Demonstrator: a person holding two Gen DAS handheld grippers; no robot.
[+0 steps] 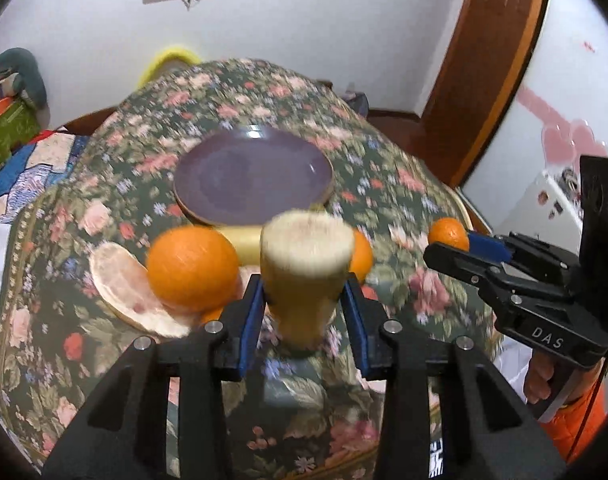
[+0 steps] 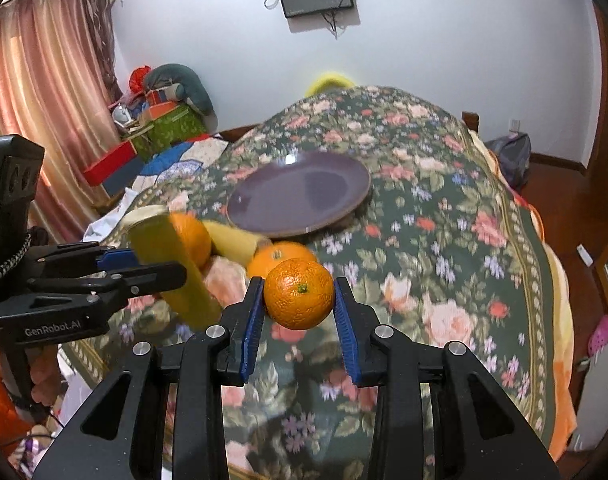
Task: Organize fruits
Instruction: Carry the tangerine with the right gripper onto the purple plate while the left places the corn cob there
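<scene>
My left gripper (image 1: 304,300) is shut on a yellow pomelo wedge (image 1: 305,264) and holds it above the floral table; it also shows in the right wrist view (image 2: 172,264). My right gripper (image 2: 298,300) is shut on a small orange (image 2: 298,294), seen from the left wrist view (image 1: 447,233) at the right. A purple plate (image 1: 252,174) lies empty behind the fruit, and also in the right wrist view (image 2: 300,196). A large orange (image 1: 192,266), a peeled pomelo piece (image 1: 124,288), another yellow wedge (image 2: 232,242) and another orange (image 2: 282,258) lie in front of the plate.
The table has a floral cloth (image 2: 443,260) that curves down at the edges. Boxes and a cushion (image 2: 164,120) are piled at the far left by a pink curtain (image 2: 44,100). A wooden door frame (image 1: 491,68) stands at the right.
</scene>
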